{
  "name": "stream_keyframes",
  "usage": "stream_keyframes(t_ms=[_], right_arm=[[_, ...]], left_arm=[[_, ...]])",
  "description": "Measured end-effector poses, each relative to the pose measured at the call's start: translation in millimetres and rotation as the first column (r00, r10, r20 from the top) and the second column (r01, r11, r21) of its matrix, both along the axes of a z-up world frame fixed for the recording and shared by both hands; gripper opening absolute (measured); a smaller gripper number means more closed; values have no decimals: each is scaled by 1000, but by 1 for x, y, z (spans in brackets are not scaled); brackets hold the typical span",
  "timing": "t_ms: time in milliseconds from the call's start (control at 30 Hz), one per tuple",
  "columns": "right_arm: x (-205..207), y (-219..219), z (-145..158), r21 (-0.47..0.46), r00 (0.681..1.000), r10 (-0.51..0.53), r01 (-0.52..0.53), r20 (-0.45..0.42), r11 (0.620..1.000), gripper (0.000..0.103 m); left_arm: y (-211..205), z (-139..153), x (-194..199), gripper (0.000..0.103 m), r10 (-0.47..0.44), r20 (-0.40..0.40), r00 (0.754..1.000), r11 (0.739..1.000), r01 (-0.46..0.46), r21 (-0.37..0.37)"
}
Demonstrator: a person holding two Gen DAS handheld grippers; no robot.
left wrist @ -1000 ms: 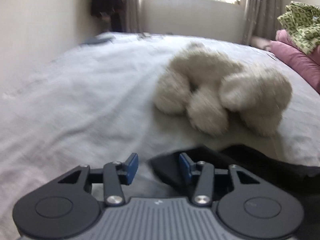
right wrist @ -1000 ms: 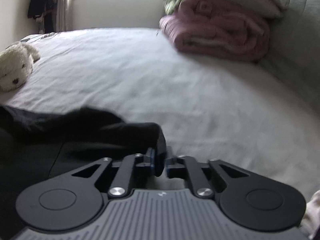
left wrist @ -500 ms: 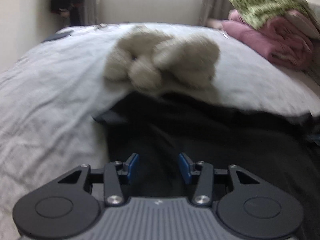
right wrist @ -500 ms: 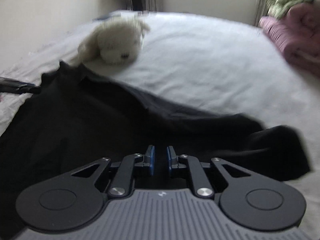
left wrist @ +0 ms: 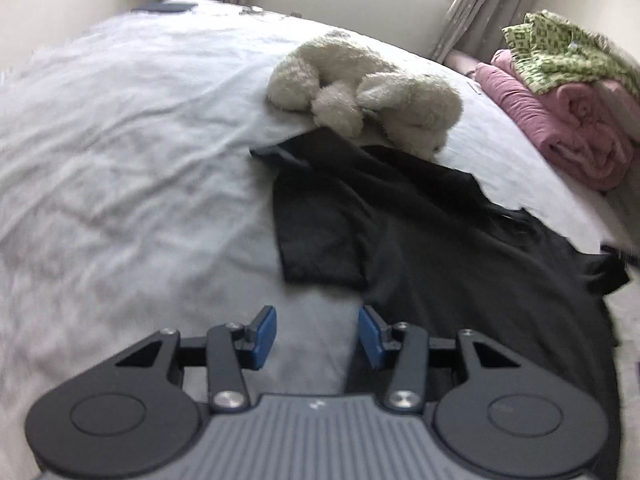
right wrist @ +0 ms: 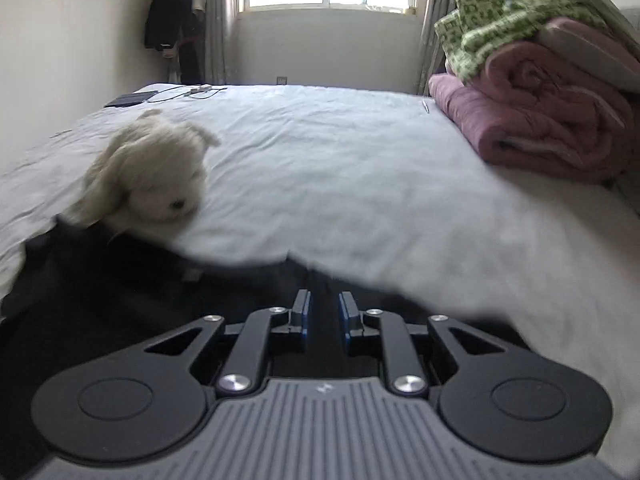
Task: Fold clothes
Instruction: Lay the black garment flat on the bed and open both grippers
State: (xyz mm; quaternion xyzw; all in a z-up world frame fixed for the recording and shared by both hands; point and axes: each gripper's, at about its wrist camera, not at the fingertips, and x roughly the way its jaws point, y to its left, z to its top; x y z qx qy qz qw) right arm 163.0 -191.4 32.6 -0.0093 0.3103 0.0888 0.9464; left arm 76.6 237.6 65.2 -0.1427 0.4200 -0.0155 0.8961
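A black garment (left wrist: pixel 440 232) lies spread on the white bed sheet (left wrist: pixel 120 160), one sleeve folded out to the left. My left gripper (left wrist: pixel 316 330) hovers open over bare sheet beside the garment's near left edge, with nothing between its blue pads. In the right wrist view the same black garment (right wrist: pixel 120 280) fills the lower left. My right gripper (right wrist: pixel 323 307) hangs above its edge with the jaws opening, a narrow gap between them and no cloth in it.
A cream plush dog (left wrist: pixel 360 92) rests at the garment's far edge, also the plush dog (right wrist: pixel 152 176) in the right view. Rolled pink quilts (right wrist: pixel 540 120) with a green patterned cloth (right wrist: pixel 500 12) are stacked at the right. A dark tablet and cables (right wrist: pixel 132 98) lie far back.
The right gripper let go of the black cloth it pinched and lifted away, its jaws parting. The left gripper swung across the garment and now sits over the sheet at its left edge.
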Motion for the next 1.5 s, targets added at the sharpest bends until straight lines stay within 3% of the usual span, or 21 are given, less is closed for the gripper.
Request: stream_keyframes(t_ms=[233, 400, 567, 700, 767, 967, 1000, 1067, 1100, 1133, 1200, 1267, 1367, 1433, 1467, 1500], right_arm=[[-106, -25, -13, 149, 983, -47, 74, -177, 986, 19], [-187, -38, -23, 284, 965, -23, 100, -263, 953, 19], [-258, -40, -26, 298, 954, 47, 46, -297, 953, 20], [-300, -30, -27, 301, 935, 183, -88, -304, 950, 33], [-311, -24, -28, 315, 926, 230, -131, -300, 940, 43], [-321, 0, -37, 208, 914, 270, -214, -303, 955, 46], [-321, 3, -38, 184, 917, 271, -224, -294, 957, 43], [-318, 6, -41, 143, 926, 255, -223, -277, 964, 17], [-317, 5, -40, 143, 931, 249, -217, -267, 966, 7], [-318, 2, -39, 160, 935, 243, -207, -256, 965, 7], [-322, -7, -29, 210, 944, 236, -188, -229, 959, 6], [-327, -22, -16, 324, 950, 228, -152, -212, 934, 1], [-327, -51, 3, 529, 958, 215, -84, -190, 844, 1], [-326, -63, 15, 585, 966, 191, -54, -175, 810, 1], [-326, -64, 20, 563, 970, 178, -53, -168, 825, 1], [-325, -58, 24, 485, 974, 160, -63, -162, 872, 2]], left_arm=[[-12, -3, -52, 46, -18, -65, 998, 1000, 17, -8], [-12, 3, -100, 47, -36, -82, 996, 999, 36, -6], [-20, 10, -152, 47, -60, -84, 995, 998, 62, 29], [-25, 7, -184, 52, -109, -92, 990, 994, 111, 12], [-25, 2, -194, 56, -113, -99, 989, 993, 114, 4], [-32, -15, -216, 59, -139, -117, 983, 990, 140, -1], [-35, -18, -217, 58, -140, -120, 983, 990, 143, 14], [-39, -18, -218, 52, -144, -111, 983, 988, 149, 39], [-40, -17, -219, 30, -145, -105, 984, 987, 150, 51], [-41, -15, -219, 12, -145, -106, 984, 987, 151, 54], [-39, -7, -222, 4, -140, -101, 985, 989, 143, 28], [-35, 4, -227, 3, -132, -76, 988, 991, 131, -13], [-34, 20, -233, 3, -128, -39, 991, 987, 124, -102], [-36, 24, -234, 3, -126, -35, 991, 982, 120, -145], [-38, 24, -234, 4, -125, -39, 991, 980, 118, -160], [-41, 21, -232, 5, -120, -46, 992, 984, 113, -135]])
